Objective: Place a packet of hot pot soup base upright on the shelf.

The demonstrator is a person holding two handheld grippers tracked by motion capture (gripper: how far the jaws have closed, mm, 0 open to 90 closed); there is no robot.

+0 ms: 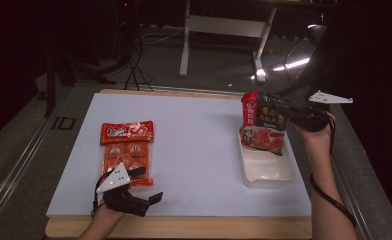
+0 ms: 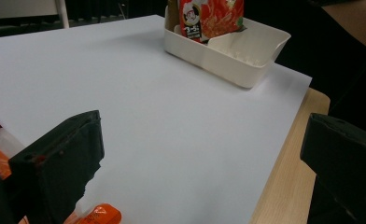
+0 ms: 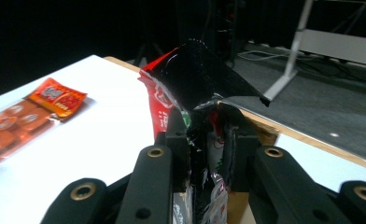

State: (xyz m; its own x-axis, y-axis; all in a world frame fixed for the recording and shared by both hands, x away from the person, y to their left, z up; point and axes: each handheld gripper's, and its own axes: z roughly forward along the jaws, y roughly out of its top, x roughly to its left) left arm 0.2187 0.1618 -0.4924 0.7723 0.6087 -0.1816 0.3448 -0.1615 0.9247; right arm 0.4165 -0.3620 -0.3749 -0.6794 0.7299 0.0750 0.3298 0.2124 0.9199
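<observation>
The white table (image 1: 194, 150) carries a white plastic tray (image 1: 266, 172) on its right side. A red and black sauce packet (image 1: 265, 122) stands with its lower end in the far part of this tray. The right gripper (image 3: 208, 140) is clamped on the packet's upper edge, which sits pinched between both jaws. The left gripper (image 1: 146, 185) rests near the front edge, jaws spread wide and empty, just beside an orange snack pack (image 1: 126, 150).

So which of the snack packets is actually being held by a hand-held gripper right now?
The dark packet standing in the white bin, pinched at its top by the right hand-held gripper. The two orange packets lie flat and untouched near the open left hand-held gripper.
</observation>
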